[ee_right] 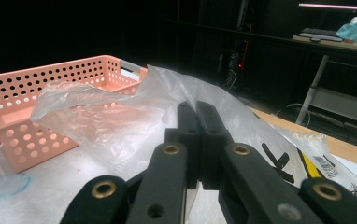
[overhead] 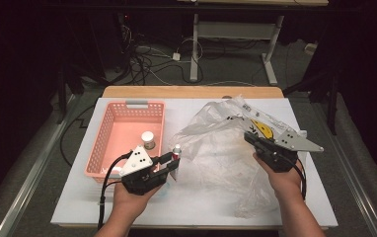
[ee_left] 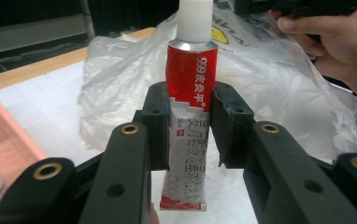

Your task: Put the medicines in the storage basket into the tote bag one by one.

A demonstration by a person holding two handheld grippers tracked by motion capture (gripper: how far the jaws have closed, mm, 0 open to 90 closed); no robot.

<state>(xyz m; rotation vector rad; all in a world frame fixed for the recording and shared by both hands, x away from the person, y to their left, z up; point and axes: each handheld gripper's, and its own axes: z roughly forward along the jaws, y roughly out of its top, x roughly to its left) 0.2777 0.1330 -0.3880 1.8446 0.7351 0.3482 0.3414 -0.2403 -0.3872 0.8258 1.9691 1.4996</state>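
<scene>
A red and white tube [ee_left: 190, 107] with a ribbed white cap stands upright between the jaws of my left gripper [ee_left: 189, 126], which is shut on its middle. In the high view that left gripper [overhead: 174, 164] holds the tube [overhead: 176, 152] just right of the pink basket [overhead: 108, 126]. A clear plastic bag [overhead: 221, 148] lies crumpled across the right half of the table. My right gripper [overhead: 249, 137] is shut on the bag's upper edge [ee_right: 167, 100], jaws pressed together with the film pinched between them.
A small jar with a white lid [overhead: 148, 139] stands inside the basket near its right wall. The white table top [overhead: 191, 205] is edged with wood at the far side [overhead: 191, 92]. Cables and a desk frame [overhead: 236, 34] lie on the floor beyond.
</scene>
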